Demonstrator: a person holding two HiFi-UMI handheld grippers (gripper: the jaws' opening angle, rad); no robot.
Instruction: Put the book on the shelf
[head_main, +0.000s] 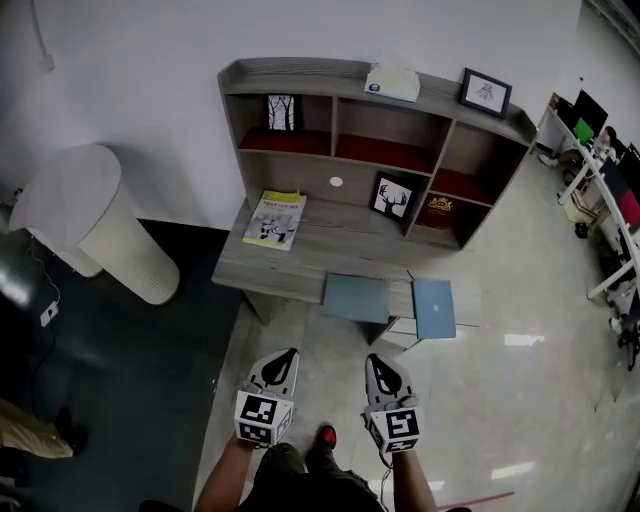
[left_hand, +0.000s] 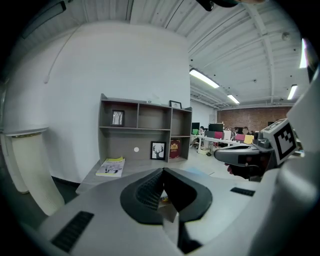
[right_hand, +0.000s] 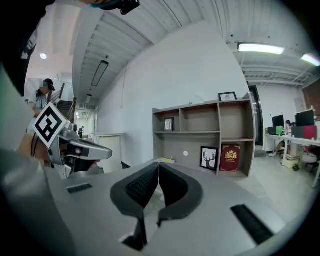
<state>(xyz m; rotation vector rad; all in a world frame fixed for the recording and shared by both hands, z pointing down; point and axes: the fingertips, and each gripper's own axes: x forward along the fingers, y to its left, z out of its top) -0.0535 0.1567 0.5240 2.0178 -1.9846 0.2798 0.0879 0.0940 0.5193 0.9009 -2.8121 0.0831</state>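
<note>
A yellow-and-white book (head_main: 275, 219) lies flat on the left end of the grey desk (head_main: 340, 255), below the shelf unit (head_main: 370, 140). The same book (left_hand: 111, 167) shows at lower left of the desk in the left gripper view, and as a thin sliver (right_hand: 167, 160) in the right gripper view. Both grippers hover side by side well short of the desk, over the floor. My left gripper (head_main: 285, 360) is shut with nothing in it. My right gripper (head_main: 379, 365) is shut and empty too.
The shelf holds a small tree picture (head_main: 281, 112), a deer picture (head_main: 392, 197), a red book (head_main: 438, 210), a tissue box (head_main: 391, 83) and a framed picture (head_main: 485, 93) on top. Two blue stools (head_main: 356, 297) stand before the desk. A white bin (head_main: 95, 225) stands at left.
</note>
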